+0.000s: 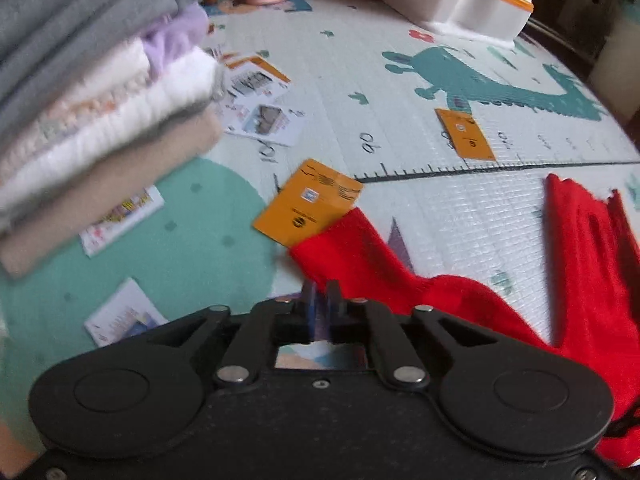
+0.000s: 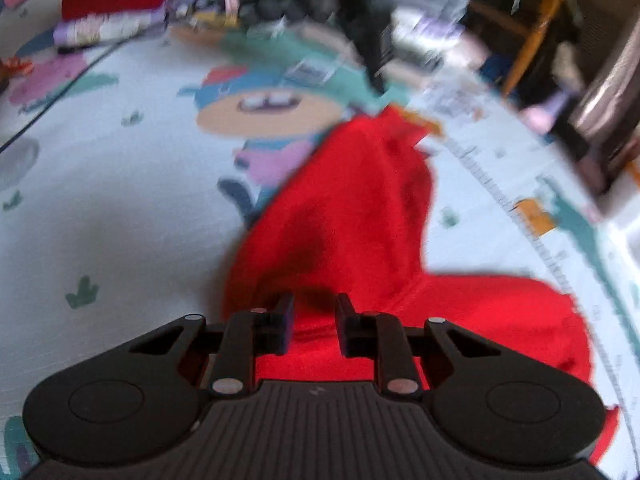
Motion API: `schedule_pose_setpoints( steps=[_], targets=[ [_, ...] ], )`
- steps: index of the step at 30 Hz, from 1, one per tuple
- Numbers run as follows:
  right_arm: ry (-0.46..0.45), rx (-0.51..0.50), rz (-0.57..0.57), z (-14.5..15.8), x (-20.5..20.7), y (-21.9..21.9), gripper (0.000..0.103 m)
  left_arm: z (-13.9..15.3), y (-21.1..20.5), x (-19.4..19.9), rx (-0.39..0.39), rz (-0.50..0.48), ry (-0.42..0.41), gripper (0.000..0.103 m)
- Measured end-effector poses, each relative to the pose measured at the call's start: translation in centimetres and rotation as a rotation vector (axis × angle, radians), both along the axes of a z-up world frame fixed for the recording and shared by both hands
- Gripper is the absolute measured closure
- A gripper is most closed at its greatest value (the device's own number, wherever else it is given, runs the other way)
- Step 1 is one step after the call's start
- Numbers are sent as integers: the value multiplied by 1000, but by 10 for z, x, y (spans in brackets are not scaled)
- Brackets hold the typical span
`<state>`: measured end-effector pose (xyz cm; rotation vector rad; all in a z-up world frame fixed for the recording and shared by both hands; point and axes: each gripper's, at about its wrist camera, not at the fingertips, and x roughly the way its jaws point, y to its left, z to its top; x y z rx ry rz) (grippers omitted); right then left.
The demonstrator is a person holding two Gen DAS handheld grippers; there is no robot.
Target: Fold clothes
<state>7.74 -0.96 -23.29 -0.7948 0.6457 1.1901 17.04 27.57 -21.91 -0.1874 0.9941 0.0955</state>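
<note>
At the left of the left-wrist view, a stack of folded clothes [image 1: 92, 92] is seen on the play mat [image 1: 360, 72]. Three orange cards [image 1: 308, 200] are counted. The left gripper [image 1: 320, 292] is closed, nothing visibly pinched. The red garment [image 1: 400, 272] runs rightward. The right gripper [image 2: 312, 312] is parted over red cloth; contact cannot be told.

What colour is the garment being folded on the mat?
Plain bright red garment, no visible pattern; it shows best in the right wrist view.
</note>
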Motion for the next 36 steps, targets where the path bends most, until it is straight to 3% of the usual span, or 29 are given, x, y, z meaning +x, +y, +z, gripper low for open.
schedule_pose_setpoints(
  steps=[4, 7, 9, 12, 14, 17, 21, 25, 28, 30, 36],
  targets=[
    [-20, -49, 40, -1, -5, 13, 84, -14, 8, 3, -97, 52, -1, 97],
    [5, -27, 1, 2, -6, 13, 84, -24, 14, -1, -201, 103, -10, 97],
    [33, -48, -5, -3, -5, 13, 86, -30, 16, -4, -256, 136, -23, 91],
    [61, -44, -14, -3, -1, 13, 86, -23, 12, -3, -204, 131, -61, 90],
    [52, -45, -13, -3, -2, 14, 85, -11, 2, 4, -159, 37, -94, 90],
    [18, -46, -16, -3, -9, 15, 85, -8, -27, 11, -166, -158, -81, 90],
    [-15, -44, -17, -4, -15, 16, 86, -22, -55, 21, -16, -179, -38, 90],
    [-32, -20, -14, 0, -22, 11, 85, -17, -33, 35, 57, -61, -67, 93],
    [-55, 21, -16, 4, -31, 1, 86, -3, -19, 29, 31, -20, -97, 93],
    [-46, 40, -40, 5, -30, -3, 80, 5, -24, 19, -10, -51, -119, 93],
    [39, 16, -59, -1, -18, 4, 79, 6, -80, 6, -99, -307, -113, 93]
  ],
)
